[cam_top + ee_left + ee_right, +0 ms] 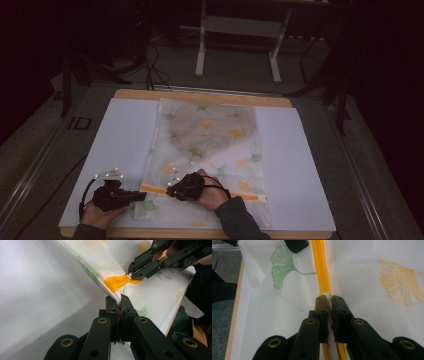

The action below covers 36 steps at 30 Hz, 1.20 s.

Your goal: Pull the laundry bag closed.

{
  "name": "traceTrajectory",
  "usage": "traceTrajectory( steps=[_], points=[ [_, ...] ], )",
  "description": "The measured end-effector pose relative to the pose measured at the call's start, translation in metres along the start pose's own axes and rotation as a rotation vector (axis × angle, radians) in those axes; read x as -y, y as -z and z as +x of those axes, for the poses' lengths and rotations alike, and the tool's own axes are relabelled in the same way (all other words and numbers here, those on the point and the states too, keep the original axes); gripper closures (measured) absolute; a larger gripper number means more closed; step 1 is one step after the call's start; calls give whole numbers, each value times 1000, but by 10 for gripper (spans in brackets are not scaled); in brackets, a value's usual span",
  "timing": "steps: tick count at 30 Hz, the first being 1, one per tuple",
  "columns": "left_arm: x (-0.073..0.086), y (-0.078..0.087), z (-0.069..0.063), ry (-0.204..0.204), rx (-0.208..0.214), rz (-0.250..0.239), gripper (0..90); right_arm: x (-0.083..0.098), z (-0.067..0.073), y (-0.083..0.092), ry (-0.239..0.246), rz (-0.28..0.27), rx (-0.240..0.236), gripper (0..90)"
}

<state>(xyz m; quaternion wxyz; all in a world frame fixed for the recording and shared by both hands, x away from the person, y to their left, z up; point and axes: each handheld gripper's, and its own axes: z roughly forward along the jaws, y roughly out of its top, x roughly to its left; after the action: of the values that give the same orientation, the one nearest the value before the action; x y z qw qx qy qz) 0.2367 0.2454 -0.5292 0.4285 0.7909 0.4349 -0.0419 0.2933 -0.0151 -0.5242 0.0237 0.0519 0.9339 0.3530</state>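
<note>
Mesh zip bag (207, 145) with leaf print flat on white sheet (122, 150) over table (200, 95). Left gripper (119, 300) clamped on bag's corner beside orange zipper (117, 282). Right gripper (329, 300) pinched on white zipper pull (326, 294), near bag's front edge.

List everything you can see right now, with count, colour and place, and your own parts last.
mesh bag: one, white with green and yellow leaf print, middle of the table
zipper: one, orange, across the bag's near end
paper sheet: one, white, under the bag
table: one, wooden, edges showing
stand: one, white, on the floor beyond
left gripper: black, shut on the bag's corner
right gripper: black, shut on the zipper pull
hands: two, near edge
</note>
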Motion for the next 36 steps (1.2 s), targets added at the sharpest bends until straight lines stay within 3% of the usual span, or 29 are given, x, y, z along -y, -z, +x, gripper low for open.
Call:
traceTrajectory(
  steps=[17, 27, 36],
  points=[
    [0, 1, 0, 2, -2, -3, 886, 8, -3, 8, -9, 15, 9, 842],
    [0, 2, 0, 1, 1, -9, 886, -1, -7, 16, 8, 42, 14, 842],
    [0, 2, 1, 2, -1, -9, 886, 3, -9, 19, -4, 62, 9, 842]
  ],
)
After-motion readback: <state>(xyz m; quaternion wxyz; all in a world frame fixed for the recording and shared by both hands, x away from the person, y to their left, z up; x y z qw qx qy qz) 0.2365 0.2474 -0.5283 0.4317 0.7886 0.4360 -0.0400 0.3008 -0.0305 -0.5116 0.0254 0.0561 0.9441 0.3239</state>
